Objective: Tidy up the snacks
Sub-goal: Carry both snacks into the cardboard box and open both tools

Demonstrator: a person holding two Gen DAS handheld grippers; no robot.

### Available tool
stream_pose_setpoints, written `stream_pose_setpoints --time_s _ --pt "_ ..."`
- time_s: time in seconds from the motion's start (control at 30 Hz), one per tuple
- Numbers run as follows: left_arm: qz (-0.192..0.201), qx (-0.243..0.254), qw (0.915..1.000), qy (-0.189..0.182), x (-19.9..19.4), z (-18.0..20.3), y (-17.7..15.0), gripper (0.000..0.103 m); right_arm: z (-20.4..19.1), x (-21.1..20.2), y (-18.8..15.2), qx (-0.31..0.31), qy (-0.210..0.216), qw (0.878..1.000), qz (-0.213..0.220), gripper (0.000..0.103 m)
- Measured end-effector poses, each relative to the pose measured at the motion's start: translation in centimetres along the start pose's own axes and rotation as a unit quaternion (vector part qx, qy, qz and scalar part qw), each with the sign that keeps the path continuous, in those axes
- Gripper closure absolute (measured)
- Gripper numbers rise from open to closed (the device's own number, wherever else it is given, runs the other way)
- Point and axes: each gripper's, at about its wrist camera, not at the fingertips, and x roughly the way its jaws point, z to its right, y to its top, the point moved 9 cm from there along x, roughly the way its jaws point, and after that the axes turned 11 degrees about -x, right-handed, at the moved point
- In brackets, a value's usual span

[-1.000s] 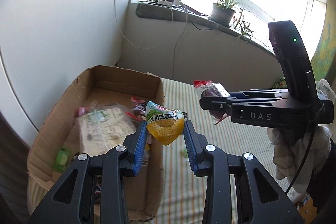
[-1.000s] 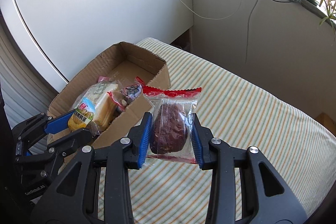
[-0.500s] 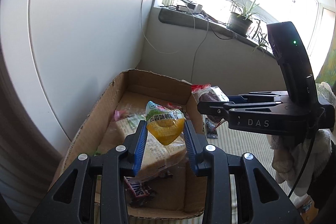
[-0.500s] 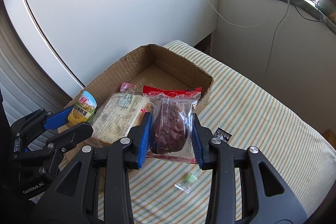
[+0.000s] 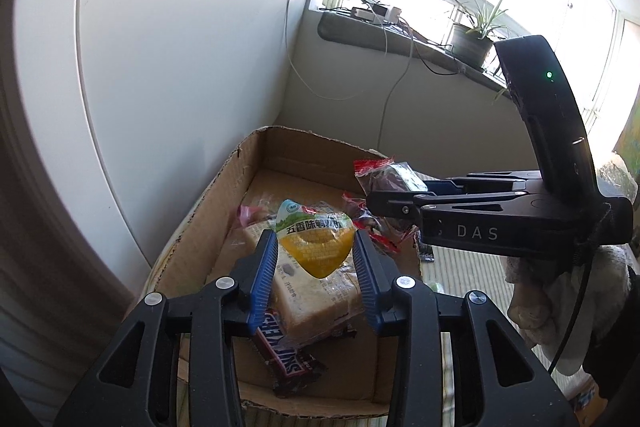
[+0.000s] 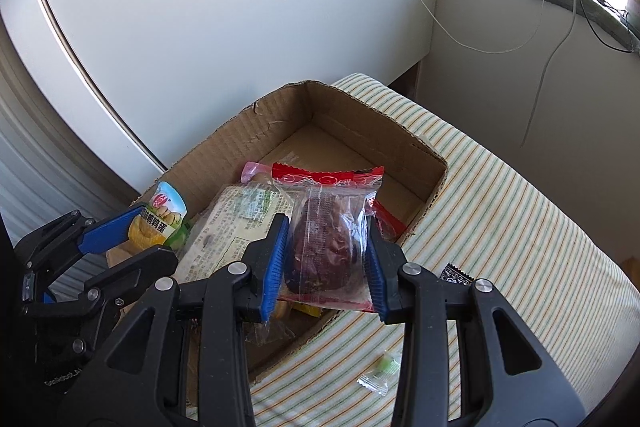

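The left tongs point(image 5: 316, 259) are squeezed on a yellow snack pack point(image 5: 316, 247) with a green and white top. The pack hangs between the blue pads point(image 5: 264, 275), up above the cardboard box point(image 5: 208, 227). The right tongs point(image 6: 326, 259) are squeezed on a clear bag with a dark brown cake point(image 6: 326, 247) and a red top edge. That bag is also held over the box, near its closer side.

Under both tongs, the box sits on a striped cloth point(image 6: 500, 211). Inside it lies a big clear-wrapped bread pack point(image 5: 308, 291), some small red wrappers point(image 6: 386, 219) and a pink one point(image 6: 252, 171).

The left view shows a brown candy bar point(image 5: 286, 351) in the box below the tongs; the right view does not show it. The right view shows a small black packet point(image 6: 456, 275) and a little clear candy wrapper point(image 6: 378, 379) on the cloth, outside the box, beside the right tongs.
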Motion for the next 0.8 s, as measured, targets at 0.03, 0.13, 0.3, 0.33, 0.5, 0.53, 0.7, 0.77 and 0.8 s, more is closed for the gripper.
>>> stream_pose_setpoints --time_s 0.03,0.13,0.3,0.33,0.5,0.53,0.7,0.77,0.8 --pt "0.0 0.0 1.0 0.001 0.0 0.0 0.0 0.065 0.0 0.1 0.1 0.0 -0.001 1.0 0.001 0.066" --pt "0.0 0.003 1.0 0.005 -0.1 0.0 -0.1 0.064 0.0 0.2 0.1 -0.001 0.001 1.0 0.001 0.065" --pt "0.006 0.006 0.9999 0.01 -0.4 0.0 -0.1 0.046 0.1 -0.2 0.3 -0.001 -0.003 1.0 0.012 0.039" --pt "0.006 0.006 0.9999 0.01 -0.4 0.0 -0.1 0.042 0.2 -0.3 0.4 -0.001 -0.005 1.0 0.014 0.036" --pt "0.008 0.01 0.9998 0.018 -0.5 -0.1 -0.2 0.028 0.3 -0.7 0.4 -0.005 -0.009 1.0 0.017 0.03" --pt "0.008 0.01 0.9997 0.02 -0.5 -0.1 -0.2 0.028 0.4 -0.7 0.3 -0.005 -0.01 1.0 0.016 0.03" --pt "0.008 0.012 0.9997 0.021 -0.5 0.2 -0.3 0.028 0.9 -1.2 -0.1 0.0 -0.013 1.0 0.017 0.03" --pt "0.008 0.013 0.9997 0.019 -0.6 0.5 -0.4 0.028 1.2 -1.5 -0.3 0.002 -0.013 1.0 0.019 0.03" --pt "0.008 0.013 0.9997 0.017 -0.6 0.7 -0.4 0.028 1.3 -1.7 -0.4 0.002 -0.014 1.0 0.02 0.03"
